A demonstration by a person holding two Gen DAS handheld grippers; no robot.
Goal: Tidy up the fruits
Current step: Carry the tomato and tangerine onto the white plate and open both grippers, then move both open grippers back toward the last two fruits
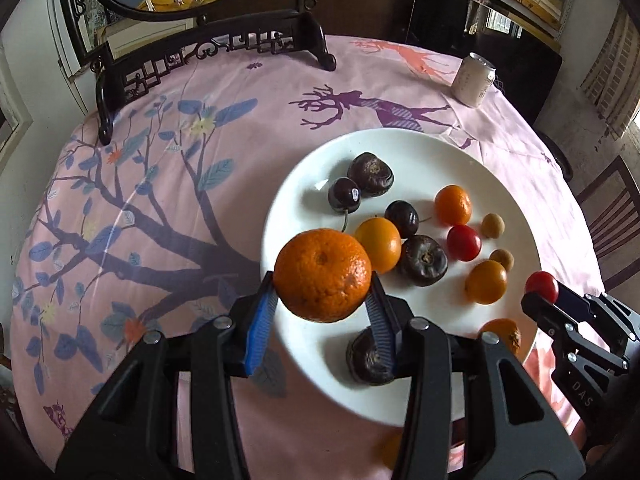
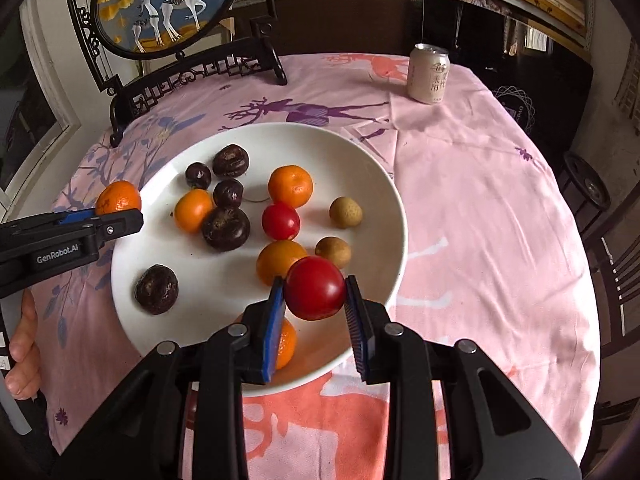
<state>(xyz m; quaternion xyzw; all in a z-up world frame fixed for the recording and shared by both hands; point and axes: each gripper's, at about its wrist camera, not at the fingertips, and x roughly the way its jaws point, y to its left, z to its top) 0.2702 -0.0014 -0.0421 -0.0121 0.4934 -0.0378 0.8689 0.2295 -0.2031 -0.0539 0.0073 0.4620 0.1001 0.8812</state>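
The left tongs (image 1: 323, 300) are squeezed shut on a big orange (image 1: 322, 275) and hold it up in the air, over the left edge of the white plate (image 1: 400, 148). The right tongs (image 2: 315, 300) are squeezed shut on a red tomato (image 2: 314, 288) and hold it over the near side of the plate.

I think the sorting has only just begun. Most of the fruit is mixed up on the plate. There are dark wrinkly fruits (image 2: 226, 228), dark plums (image 2: 198, 175), small oranges (image 2: 290, 186), one more red tomato (image 2: 281, 221) and two little brown fruits (image 2: 345, 212). No tidy groups show yet, so nearly all the work is left. I cannot tell where the two held fruits are meant to go.

The plate sits on a round table (image 2: 480, 220) with a pink cloth that has blue leaves and purple deer on it. A fancy round picture of white deer (image 2: 168, 4) in a dark carved stand is at the far left. A pale drink can (image 2: 429, 73) stands at the far right, well apart from the plate. Dark chairs (image 2: 616, 280) and shelves are around the table.
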